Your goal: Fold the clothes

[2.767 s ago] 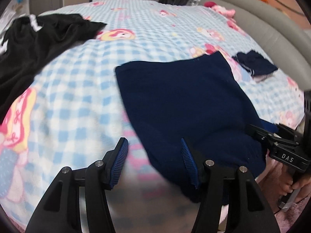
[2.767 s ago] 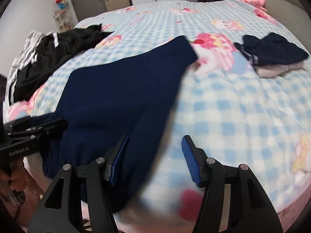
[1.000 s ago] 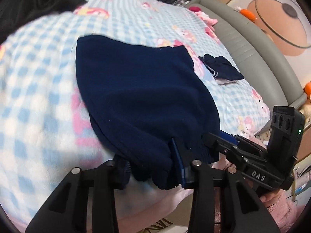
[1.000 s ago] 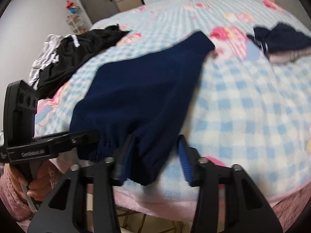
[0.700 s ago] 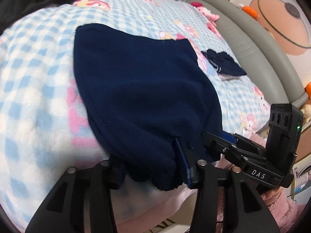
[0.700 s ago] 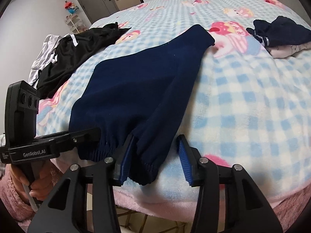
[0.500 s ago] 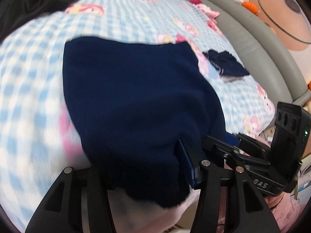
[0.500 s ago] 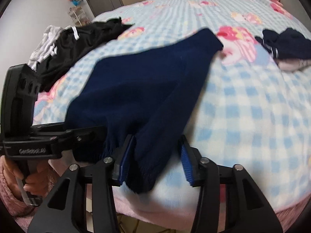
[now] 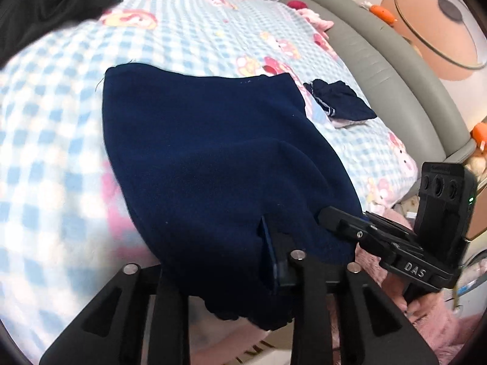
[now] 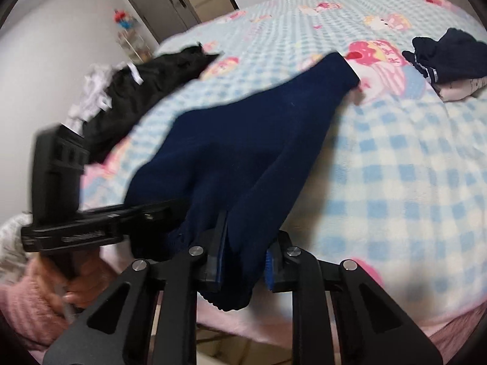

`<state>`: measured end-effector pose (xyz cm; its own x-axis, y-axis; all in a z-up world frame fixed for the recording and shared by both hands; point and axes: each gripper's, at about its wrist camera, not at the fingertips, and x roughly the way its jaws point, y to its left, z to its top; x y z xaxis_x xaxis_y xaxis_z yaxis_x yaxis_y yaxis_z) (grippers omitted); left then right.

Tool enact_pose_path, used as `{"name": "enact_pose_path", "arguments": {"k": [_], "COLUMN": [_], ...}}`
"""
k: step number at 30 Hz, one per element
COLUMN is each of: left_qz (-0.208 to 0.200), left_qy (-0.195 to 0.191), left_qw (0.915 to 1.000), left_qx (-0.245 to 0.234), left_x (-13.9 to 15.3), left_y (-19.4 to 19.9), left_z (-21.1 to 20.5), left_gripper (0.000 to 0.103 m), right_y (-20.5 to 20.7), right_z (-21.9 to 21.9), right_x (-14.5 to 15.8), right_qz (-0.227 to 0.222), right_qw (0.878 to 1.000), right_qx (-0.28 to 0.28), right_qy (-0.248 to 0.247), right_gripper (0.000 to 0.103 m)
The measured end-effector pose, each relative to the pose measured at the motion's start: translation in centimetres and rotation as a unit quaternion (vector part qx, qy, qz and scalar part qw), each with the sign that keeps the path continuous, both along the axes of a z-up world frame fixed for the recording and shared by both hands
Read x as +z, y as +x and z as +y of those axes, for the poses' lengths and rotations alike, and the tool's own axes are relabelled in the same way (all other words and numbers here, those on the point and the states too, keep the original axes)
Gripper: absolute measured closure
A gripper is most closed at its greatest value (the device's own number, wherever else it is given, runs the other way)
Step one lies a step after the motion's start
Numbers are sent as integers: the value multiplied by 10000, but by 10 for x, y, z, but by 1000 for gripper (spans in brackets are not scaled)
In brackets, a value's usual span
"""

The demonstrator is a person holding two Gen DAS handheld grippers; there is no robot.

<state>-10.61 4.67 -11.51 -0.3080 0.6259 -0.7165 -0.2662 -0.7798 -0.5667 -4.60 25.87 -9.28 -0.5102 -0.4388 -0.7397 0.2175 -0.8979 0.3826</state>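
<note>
Both tongs have closed since earlier: the left gripper [image 9: 231, 261] and right gripper [image 10: 243, 255] each clamp the near hem of the navy garment [image 9: 194, 152], lifted at six o'clock, stretching toward twelve across the checked blanket [image 10: 395, 167].

The navy garment [image 9: 197, 158] covers the left finger of the left gripper [image 9: 213, 261] in the left wrist view; only the right blue pad shows. Its near hem hangs behind the gripper body. In the right wrist view the left gripper [image 10: 91, 222] at left is motion-blurred and its lettering unreadable. The black clothes [image 9: 39, 9] are cut off at the upper left frame edge.
</note>
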Motion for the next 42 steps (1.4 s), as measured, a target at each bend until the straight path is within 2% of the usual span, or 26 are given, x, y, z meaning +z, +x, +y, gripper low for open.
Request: {"name": "enact_pose_path", "arguments": {"k": [1, 2, 4, 6, 7, 8, 10, 13, 14, 16, 18, 21, 25, 27, 28, 30, 31, 33, 35, 38, 40, 42], "left_qz": [-135, -259, -339, -256, -182, -118, -68, -253, -319, -389, -358, -276, -273, -376, -483, -664, -619, -491, -360, -530, -657, -825], "left_qy": [50, 97, 160, 147, 121, 97, 82, 309, 341, 250, 231, 371, 747, 780, 725, 664, 647, 590, 519, 647, 748, 755], "left_qw": [9999, 9996, 9992, 9995, 9997, 9999, 9999, 9992, 9989, 9989, 9991, 9989, 9968, 9962, 9962, 9956, 9960, 9969, 9977, 9964, 9949, 9936], "left_qx": [47, 84, 118, 91, 53, 16, -53, -33, -15, -29, -55, -71, -32, -23, -24, -30, -74, -162, -233, -150, -153, -158], "left_x": [-5, -10, -20, -20, -18, -16, -11, -13, -15, -23, -23, -16, -8, -9, -14, -25, -24, -19, -15, -17, -19, -26], "left_y": [0, 0, 5, 10, 12, 13, 15, 14, 13, 12, 14, 17, 20, 20, 19, 18, 20, 26, 31, 30, 29, 27], "left_z": [-5, -9, -14, -13, -10, -9, -10, -17, -18, -16, -14, -16, -24, -26, -26, -24, -22, -19, -17, -24, -30, -34], "left_gripper": [61, 59, 59, 62, 71, 74, 75, 74, 70, 70, 70, 73, 74, 65, 54, 57, 57, 57, 63, 66, 66, 61], "right_y": [0, -1, -4, -4, -3, -2, 0, 0, -2, -8, -9, -4, 3, 3, 2, -4, -5, -1, 3, 3, 2, 2], "right_z": [1, 2, 4, 3, 0, -3, -7, -1, 2, -1, -3, -8, -5, -3, -1, -1, -2, -1, -2, -3, -3, -3], "right_x": [-2, -7, -24, -26, -22, -20, -16, -16, -18, -26, -31, -24, -11, -6, -8, -23, -31, -32, -25, -22, -19, -23], "right_qz": [-54, -162, -485, -513, -444, -374, -280, -398, -495, -647, -706, -510, -310, -282, -357, -662, -812, -810, -719, -738, -798, -911], "right_qw": [10000, 9997, 9987, 9986, 9990, 9992, 9991, 9991, 9987, 9978, 9975, 9985, 9994, 9993, 9988, 9974, 9964, 9963, 9970, 9966, 9959, 9947], "right_qx": [-33, -67, -125, -105, -2, 60, 135, 122, 123, 93, 74, 168, 144, 97, 79, 82, 57, 54, 129, 159, 174, 264], "right_qy": [64, 143, 95, 22, 53, 127, 284, 72, -45, -79, -31, 101, -44, -245, -320, -277, -224, -264, -269, -322, -385, -390], "right_gripper": [80, 69, 65, 65, 67, 76, 79, 81, 79, 73, 73, 79, 84, 84, 80, 76, 76, 76, 76, 81, 81, 78]}}
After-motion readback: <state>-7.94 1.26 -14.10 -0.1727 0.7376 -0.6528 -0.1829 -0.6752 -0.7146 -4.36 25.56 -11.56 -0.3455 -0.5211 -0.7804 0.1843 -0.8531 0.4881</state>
